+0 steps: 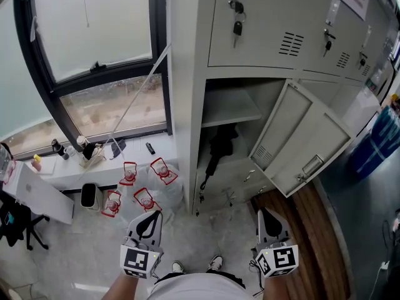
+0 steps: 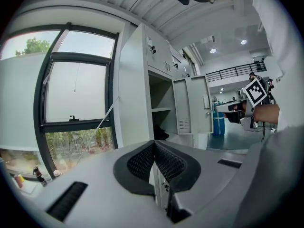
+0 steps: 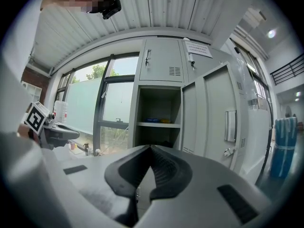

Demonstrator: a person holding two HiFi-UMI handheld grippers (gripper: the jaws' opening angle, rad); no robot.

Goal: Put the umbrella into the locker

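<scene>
The grey locker (image 1: 234, 105) stands in front of me with its lower door (image 1: 300, 142) swung open to the right. A black umbrella (image 1: 219, 147) hangs inside the lower compartment, under the shelf (image 1: 228, 108); in the left gripper view it is the dark shape (image 2: 160, 134) in the opening. My left gripper (image 1: 149, 219) and right gripper (image 1: 265, 217) are held low, short of the locker, both shut with nothing between the jaws. The left gripper view shows its pads (image 2: 154, 147) pressed together. The right gripper (image 3: 150, 148) points at the open compartment (image 3: 159, 122).
Several water bottles with red labels (image 1: 140, 183) lie on the floor left of the locker. A window sill (image 1: 94, 158) carries small bottles. Keys (image 1: 237, 27) hang from the shut upper lockers. A blue barrel (image 1: 378, 139) stands at the right.
</scene>
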